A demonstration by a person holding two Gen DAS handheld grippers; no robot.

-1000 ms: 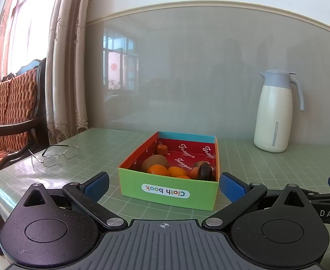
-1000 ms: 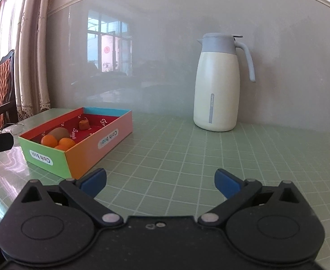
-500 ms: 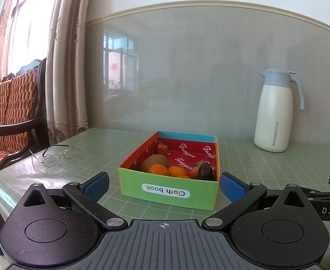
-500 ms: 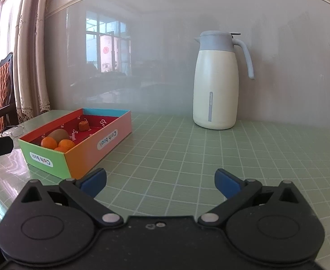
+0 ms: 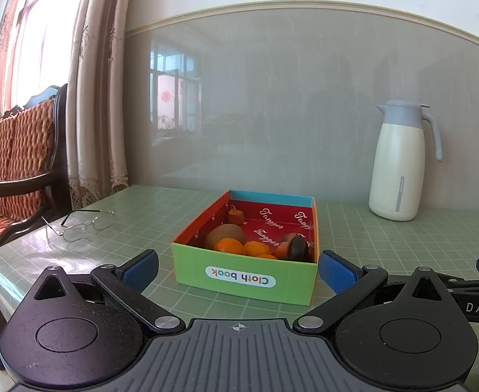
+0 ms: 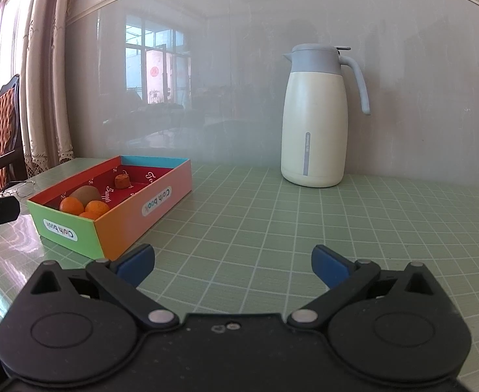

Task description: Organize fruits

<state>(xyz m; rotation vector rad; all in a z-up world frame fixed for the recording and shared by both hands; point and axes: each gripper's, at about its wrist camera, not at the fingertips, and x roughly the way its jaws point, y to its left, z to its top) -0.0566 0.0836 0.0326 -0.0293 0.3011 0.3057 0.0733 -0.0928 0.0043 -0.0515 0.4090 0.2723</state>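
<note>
Both grippers' fingers apart; fruit box between.

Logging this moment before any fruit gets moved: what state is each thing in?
left gripper: open, empty
right gripper: open, empty
box: lidless, holding fruit
kiwi: inside the box
thermos: upright, lid closed
glasses: unfolded, lying on the table

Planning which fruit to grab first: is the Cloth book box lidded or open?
Open. The Cloth book box has no lid; its red lining shows, with a kiwi and oranges visible inside.
</note>
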